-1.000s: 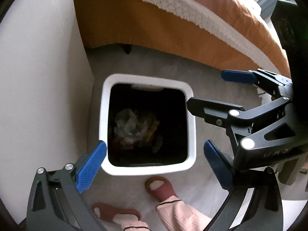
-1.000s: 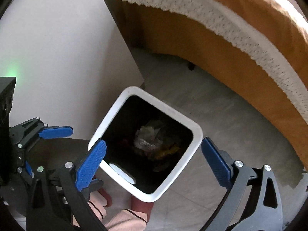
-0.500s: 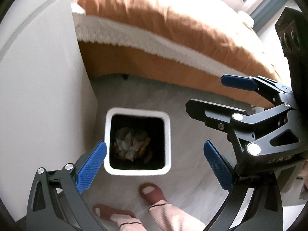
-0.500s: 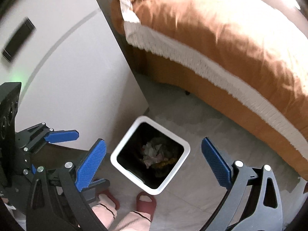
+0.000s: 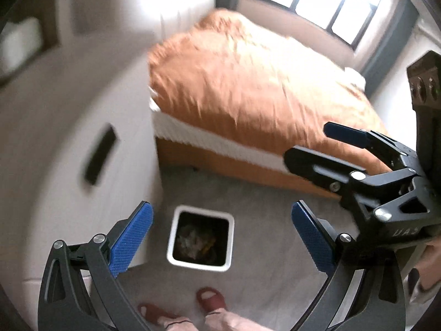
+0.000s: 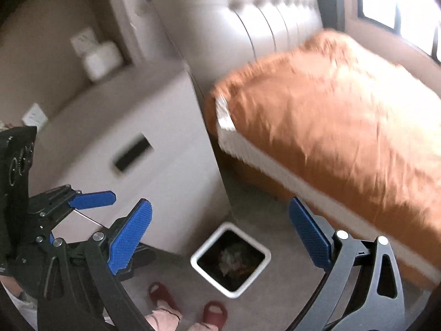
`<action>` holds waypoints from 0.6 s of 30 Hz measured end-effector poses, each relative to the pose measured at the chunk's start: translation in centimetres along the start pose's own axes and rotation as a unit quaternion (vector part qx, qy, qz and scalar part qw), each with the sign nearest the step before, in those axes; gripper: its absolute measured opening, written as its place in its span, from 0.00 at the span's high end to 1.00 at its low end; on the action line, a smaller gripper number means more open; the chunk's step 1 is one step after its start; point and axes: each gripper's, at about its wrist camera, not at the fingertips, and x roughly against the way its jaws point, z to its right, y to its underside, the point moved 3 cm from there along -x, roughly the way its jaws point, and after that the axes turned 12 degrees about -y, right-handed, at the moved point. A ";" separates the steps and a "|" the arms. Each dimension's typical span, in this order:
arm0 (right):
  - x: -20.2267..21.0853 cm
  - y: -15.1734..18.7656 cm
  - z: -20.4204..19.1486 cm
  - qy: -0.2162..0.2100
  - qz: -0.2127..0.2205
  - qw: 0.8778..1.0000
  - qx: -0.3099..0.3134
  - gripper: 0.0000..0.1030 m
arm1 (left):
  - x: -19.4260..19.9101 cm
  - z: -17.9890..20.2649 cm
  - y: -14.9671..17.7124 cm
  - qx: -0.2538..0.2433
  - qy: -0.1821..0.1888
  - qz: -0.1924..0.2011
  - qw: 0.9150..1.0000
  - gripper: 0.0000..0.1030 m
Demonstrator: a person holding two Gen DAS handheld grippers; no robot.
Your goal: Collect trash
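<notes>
A white square trash bin [image 5: 176, 237] stands on the grey floor far below, with crumpled trash [image 5: 193, 241] inside. It also shows in the right wrist view [image 6: 198, 256], with the trash [image 6: 231, 256] in it. My left gripper [image 5: 220, 237] is open and empty, high above the bin. My right gripper [image 6: 220, 237] is open and empty too, also high above the bin. The right gripper shows at the right of the left wrist view [image 5: 317, 143], and the left gripper at the left of the right wrist view [image 6: 104, 220].
A white cabinet [image 5: 69, 151] with a dark handle slot stands left of the bin. A bed with an orange cover [image 5: 248, 82] and white headboard [image 6: 261, 27] lies behind. The person's red slippers [image 5: 210, 300] are just in front of the bin. Windows [image 5: 317, 2] at the back.
Both grippers have risen well away from the bin, which now looks much smaller. More of the room, bed and cabinet has come into view. Both stay open.
</notes>
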 end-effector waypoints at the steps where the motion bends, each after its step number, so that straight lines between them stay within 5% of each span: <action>1: 1.0 -1.0 -0.9 -0.007 0.013 1.000 0.009 0.04 | 1.3 -0.3 -0.3 0.007 -0.006 0.009 1.000 0.05; 10: 5.0 -8.0 -11.5 -0.109 0.075 0.986 0.098 0.04 | 14.4 -5.9 -1.2 0.081 -0.091 0.097 0.988 0.05; 18: 5.7 -10.2 -22.5 -0.181 0.103 0.964 0.165 0.04 | 22.5 -12.9 1.3 0.133 -0.155 0.141 0.969 0.05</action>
